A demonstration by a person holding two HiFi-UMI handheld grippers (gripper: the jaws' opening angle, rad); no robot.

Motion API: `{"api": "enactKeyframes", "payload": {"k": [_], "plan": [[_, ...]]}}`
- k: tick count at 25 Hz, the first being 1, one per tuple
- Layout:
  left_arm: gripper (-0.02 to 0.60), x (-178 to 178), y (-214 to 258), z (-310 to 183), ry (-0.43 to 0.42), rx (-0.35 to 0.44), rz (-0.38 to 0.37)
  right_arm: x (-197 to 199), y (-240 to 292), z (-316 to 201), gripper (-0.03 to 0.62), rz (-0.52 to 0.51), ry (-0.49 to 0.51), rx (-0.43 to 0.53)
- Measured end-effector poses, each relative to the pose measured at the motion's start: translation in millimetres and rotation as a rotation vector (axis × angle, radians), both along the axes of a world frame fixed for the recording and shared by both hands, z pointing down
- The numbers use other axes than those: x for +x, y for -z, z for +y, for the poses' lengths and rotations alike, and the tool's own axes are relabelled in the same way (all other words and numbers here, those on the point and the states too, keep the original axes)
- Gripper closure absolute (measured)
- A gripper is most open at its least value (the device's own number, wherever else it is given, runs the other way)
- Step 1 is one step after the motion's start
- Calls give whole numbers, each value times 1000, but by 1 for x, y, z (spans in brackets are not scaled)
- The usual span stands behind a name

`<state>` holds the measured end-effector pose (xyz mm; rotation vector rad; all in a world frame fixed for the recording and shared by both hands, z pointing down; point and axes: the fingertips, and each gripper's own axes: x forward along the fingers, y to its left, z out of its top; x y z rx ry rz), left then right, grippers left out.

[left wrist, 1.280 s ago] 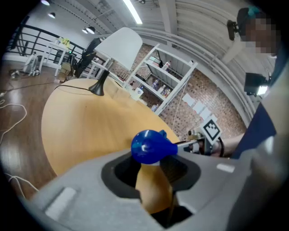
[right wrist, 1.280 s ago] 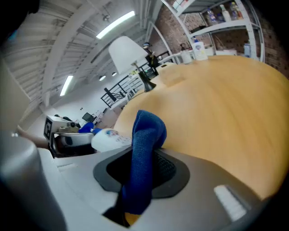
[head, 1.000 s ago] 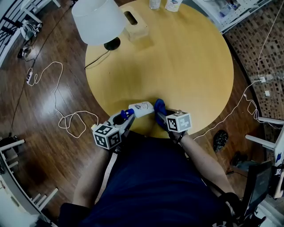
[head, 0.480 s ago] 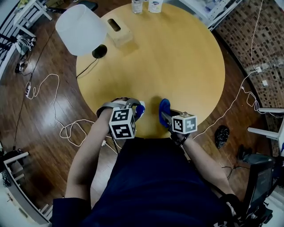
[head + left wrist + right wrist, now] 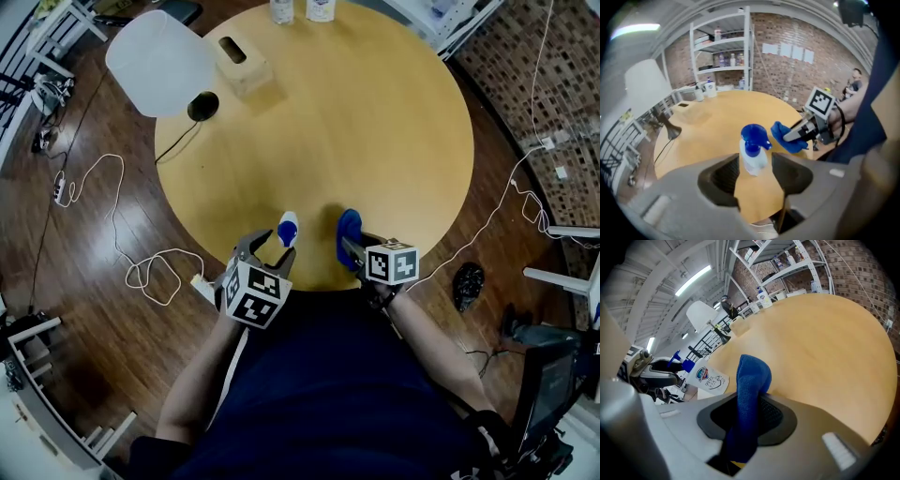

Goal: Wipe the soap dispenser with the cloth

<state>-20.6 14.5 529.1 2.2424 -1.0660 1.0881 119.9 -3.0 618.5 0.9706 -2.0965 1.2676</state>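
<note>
One soap dispenser (image 5: 288, 228), white body with a blue pump, upright on the round wooden table (image 5: 375, 122) close to its near edge, in the gap between the jaw tips of the left gripper (image 5: 267, 253). Jaws there spread apart, just opened wider, pads not pressing on the dispenser. On the white body a printed label (image 5: 707, 376) with a blue-and-red shield mark, lettering too small to read. Just beside it to the right, not touching, a blue cloth (image 5: 348, 230), bunched and clamped between the jaws of the right gripper (image 5: 349, 246). Farther off, a white lamp (image 5: 159, 61), a tissue box (image 5: 241, 64) and two bottles (image 5: 300, 9) at the far edge, print unreadable
</note>
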Motion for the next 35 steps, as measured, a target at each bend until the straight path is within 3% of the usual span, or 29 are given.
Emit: {"api": "enactKeyframes", "payload": {"k": [2,5,8,10,13,17,20,25,28,31,35], "plan": [[364,11,-2,-12,103,-7,0,5,0,-4,491,3,11,0],[364,13,-10,-32,185,12,-8,-1,2,-5,491,3,36,8],[422,-2,-12,-40,278,45,42,-10,3,-1,491,2,64,16],[436,-17,-6,-38,365,54,140,-12,3,0,490,4,73,17],[440,-46,2,-31,521,39,369,-14,3,1,491,2,76,14],[439,-87,-17,-13,677,-71,617,-32,9,-1,491,-10,109,29],[439,-94,-27,-4,716,-127,715,-63,24,-6,490,-24,193,85],[437,-83,-40,-1,819,-212,907,-150,58,9,491,-108,471,243],[436,-72,-48,-1,841,-252,984,-180,60,26,490,-121,589,301],[428,-66,-56,0,835,-287,1010,-174,46,24,491,-101,566,291],[423,-62,-61,-2,808,-311,1019,-134,21,2,491,-48,426,238]]}}
